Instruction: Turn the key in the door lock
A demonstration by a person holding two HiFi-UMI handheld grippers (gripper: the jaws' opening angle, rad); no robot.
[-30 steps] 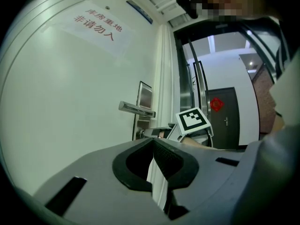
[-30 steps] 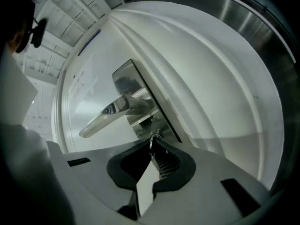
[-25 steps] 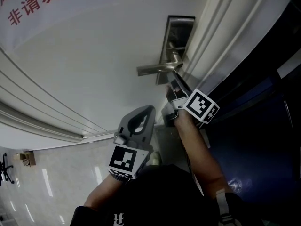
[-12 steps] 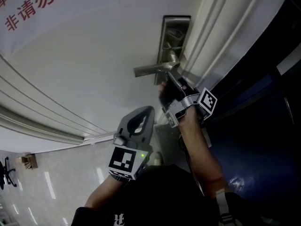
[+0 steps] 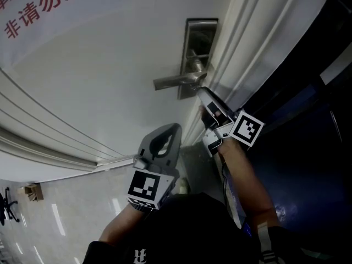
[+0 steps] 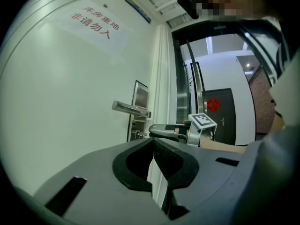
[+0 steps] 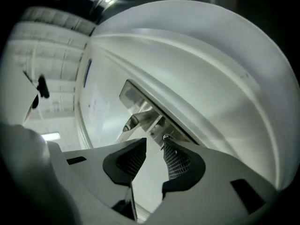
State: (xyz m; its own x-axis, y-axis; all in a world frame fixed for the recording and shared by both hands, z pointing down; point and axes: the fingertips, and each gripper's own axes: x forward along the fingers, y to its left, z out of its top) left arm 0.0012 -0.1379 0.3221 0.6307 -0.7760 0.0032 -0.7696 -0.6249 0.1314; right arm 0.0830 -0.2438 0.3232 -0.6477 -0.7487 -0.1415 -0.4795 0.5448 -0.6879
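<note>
A steel lock plate [image 5: 200, 43] with a lever handle [image 5: 175, 81] is mounted on the white door [image 5: 99, 76]. My right gripper [image 5: 203, 94] points at the plate just below the lever. In the right gripper view it [image 7: 154, 142] is open, and the small silver key [image 7: 166, 137] in the lock sits at the tip of the right-hand pad, not clamped. The left gripper view shows the key [image 6: 137, 134] under the lever [image 6: 131, 108], with the right gripper [image 6: 165, 131] close beside it. My left gripper [image 5: 164, 142] hangs back, lower, shut on nothing [image 6: 153, 139].
A white sign with red characters [image 5: 38, 10] hangs on the door at upper left. The white door frame [image 5: 242, 48] runs beside the lock, with dark glass [image 5: 308, 120] to its right. Light tiled floor [image 5: 49, 213] shows at lower left.
The right gripper has rolled on its axis under the lever, and its marker cube has swung out to the right. The left gripper has stayed put.
</note>
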